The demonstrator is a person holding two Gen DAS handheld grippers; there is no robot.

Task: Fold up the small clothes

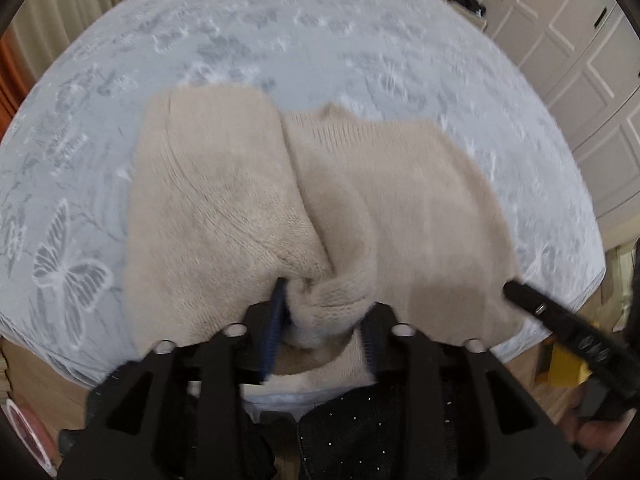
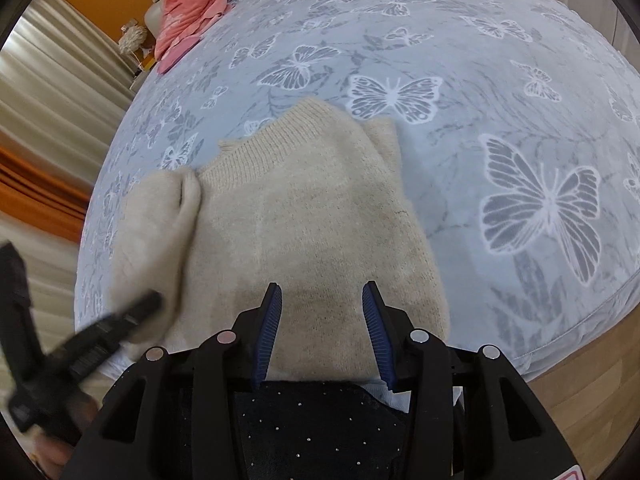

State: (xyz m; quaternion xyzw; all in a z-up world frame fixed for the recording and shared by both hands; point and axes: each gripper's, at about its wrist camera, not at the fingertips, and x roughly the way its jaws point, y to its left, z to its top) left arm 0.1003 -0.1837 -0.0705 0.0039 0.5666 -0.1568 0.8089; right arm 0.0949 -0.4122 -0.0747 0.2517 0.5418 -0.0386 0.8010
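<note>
Left wrist view: the beige knit sweater (image 1: 248,200) lies on a bed covered by a pale blue bedspread (image 1: 320,40) printed with butterflies. Its left side is folded inward, and the fold's edge runs down the middle. The left tongs (image 1: 326,322) point down at the near hem, and a bunched roll of the knit sits between the two blue pads (image 1: 276,320). The picture is blurred, so whether the pads press on the cloth or merely flank it cannot be told. At the right edge the black tip of the right tongs (image 1: 516,290) touches the sweater's right hem. Only this view shows white panelled cupboard doors (image 1: 560,32) beyond the bed and a yellow object (image 1: 564,364) at lower right.

Right wrist view: the right tongs (image 2: 322,320) stand spread above the near part of the sweater (image 2: 304,208), with flat knit showing between the pads and nothing pinched. The left tongs (image 2: 120,320) appear blurred at lower left over the folded side. Here the butterflies (image 2: 540,208) are sharp, and a pink garment (image 2: 192,4) lies at the far end of the bed. Orange and beige curtains (image 2: 44,184) hang at left. No writing can be read in either view.
</note>
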